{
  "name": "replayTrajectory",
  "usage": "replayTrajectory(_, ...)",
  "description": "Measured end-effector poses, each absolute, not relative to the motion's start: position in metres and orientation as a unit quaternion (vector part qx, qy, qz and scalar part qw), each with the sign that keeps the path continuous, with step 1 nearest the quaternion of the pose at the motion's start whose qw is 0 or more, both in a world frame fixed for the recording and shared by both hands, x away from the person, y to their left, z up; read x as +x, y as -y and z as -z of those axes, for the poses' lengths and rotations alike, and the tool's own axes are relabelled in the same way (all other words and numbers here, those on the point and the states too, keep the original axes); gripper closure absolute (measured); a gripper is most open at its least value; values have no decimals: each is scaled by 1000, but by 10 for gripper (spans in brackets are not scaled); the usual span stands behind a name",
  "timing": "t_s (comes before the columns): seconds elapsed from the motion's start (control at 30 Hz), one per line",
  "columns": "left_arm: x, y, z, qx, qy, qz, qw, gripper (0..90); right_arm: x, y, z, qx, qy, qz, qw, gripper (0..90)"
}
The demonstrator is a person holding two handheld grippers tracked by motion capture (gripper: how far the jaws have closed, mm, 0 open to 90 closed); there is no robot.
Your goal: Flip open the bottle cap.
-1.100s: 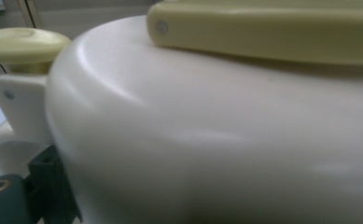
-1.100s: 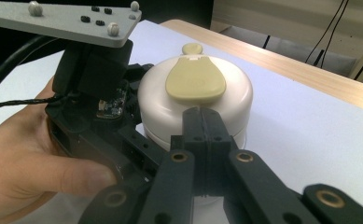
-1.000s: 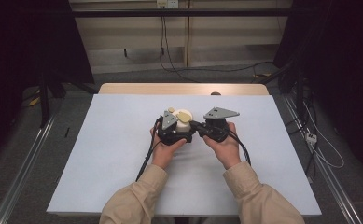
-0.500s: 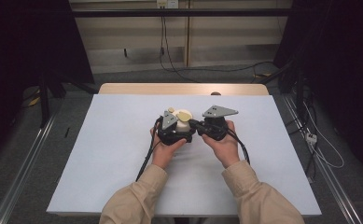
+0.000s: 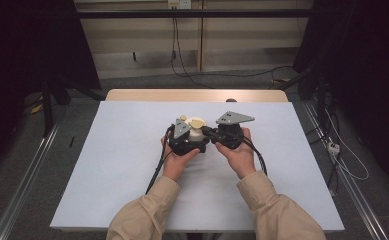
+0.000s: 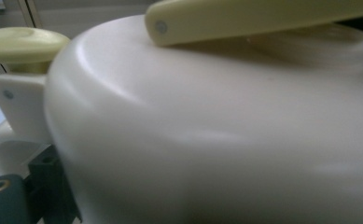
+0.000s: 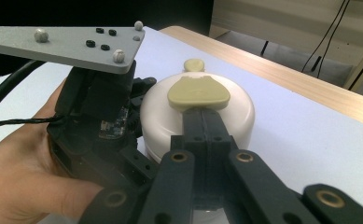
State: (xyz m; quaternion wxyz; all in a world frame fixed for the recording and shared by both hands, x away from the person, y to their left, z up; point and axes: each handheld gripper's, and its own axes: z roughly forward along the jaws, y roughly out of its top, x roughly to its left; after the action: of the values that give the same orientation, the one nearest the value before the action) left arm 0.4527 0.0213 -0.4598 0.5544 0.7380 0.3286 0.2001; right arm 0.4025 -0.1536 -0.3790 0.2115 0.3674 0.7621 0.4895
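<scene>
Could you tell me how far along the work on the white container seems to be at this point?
Done: both grippers are at the white container mid-table. In hand: the left gripper is against its side, though the grip itself is hidden; the right gripper has its jaws shut at the yellow lever on the lid. Left: the lid is still on, so opening it seems to remain.

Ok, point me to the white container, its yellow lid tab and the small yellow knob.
white container (image 7: 244, 116), right gripper view, on its rounded right side wall.
yellow lid tab (image 7: 198, 93), right gripper view, on its flat top.
small yellow knob (image 6: 23, 42), left gripper view, on its cap.
</scene>
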Motion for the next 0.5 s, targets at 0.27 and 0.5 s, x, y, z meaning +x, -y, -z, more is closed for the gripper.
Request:
replayTrajectory(0.27,453,-21,460,737,-331,-199,555,55,404,153,376,368,-759,-493,213,900)
replayTrajectory(0.5,453,-21,460,737,-330,-199,555,55,404,152,374,366,-757,-495,218,900)
